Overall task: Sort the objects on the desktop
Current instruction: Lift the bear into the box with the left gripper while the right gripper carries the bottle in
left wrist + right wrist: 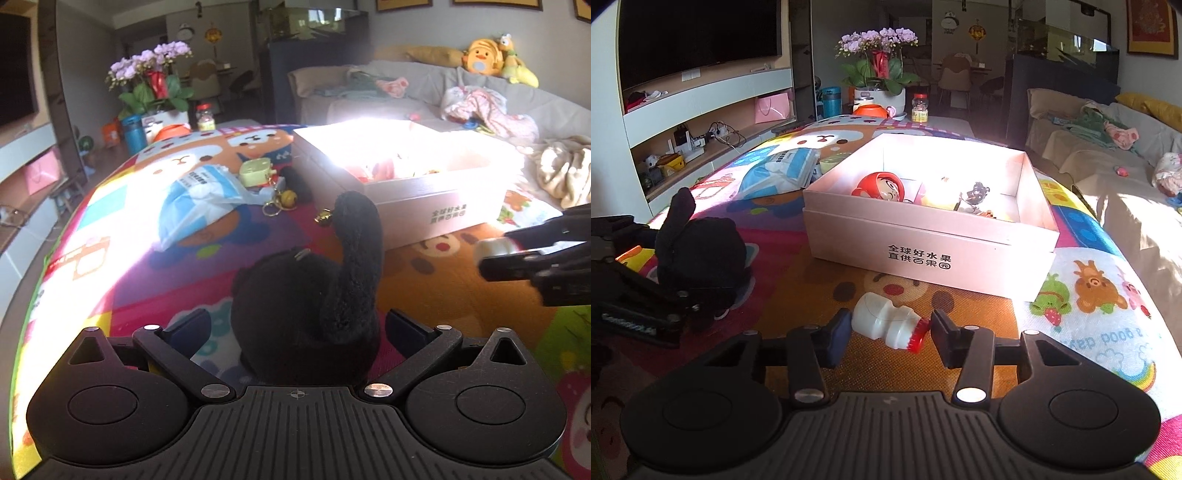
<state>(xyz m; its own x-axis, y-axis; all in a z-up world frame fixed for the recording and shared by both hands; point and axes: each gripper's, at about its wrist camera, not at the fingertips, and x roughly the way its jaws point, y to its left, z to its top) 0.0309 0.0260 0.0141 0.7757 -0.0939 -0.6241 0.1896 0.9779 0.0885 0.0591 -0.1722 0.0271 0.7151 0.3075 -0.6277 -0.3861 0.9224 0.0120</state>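
On the mat, near side of the box: a small white bottle (886, 325) with a red cap lies on its side, close in front of the pink cardboard box (923, 251).
Long axis: the bottle runs left to right across the right wrist view, base to the left, cap to the right and slightly nearer.
Right gripper (890, 332): half open, its jaws straddling the bottle end to end; the left pad looks to be touching the base, while a sliver of gap shows at the cap, so I judge it not yet gripped.
Key relation: the bottle sits squarely between the pads, so closing would pinch it along its length, cap against base.
Left gripper (295, 332): jaws wide on either side of a black plush toy (306, 314); whether the pads press it I cannot tell.
Plush position: left of the bottle, well short of the box's left corner.
Nearer hand: the right one for the bottle, the left for the plush.
Box contents: a red round figure (879, 188) and a dark small figure (975, 194) already lie inside.
Still loose: a blue-and-white packet (779, 171) on the mat left of the box.
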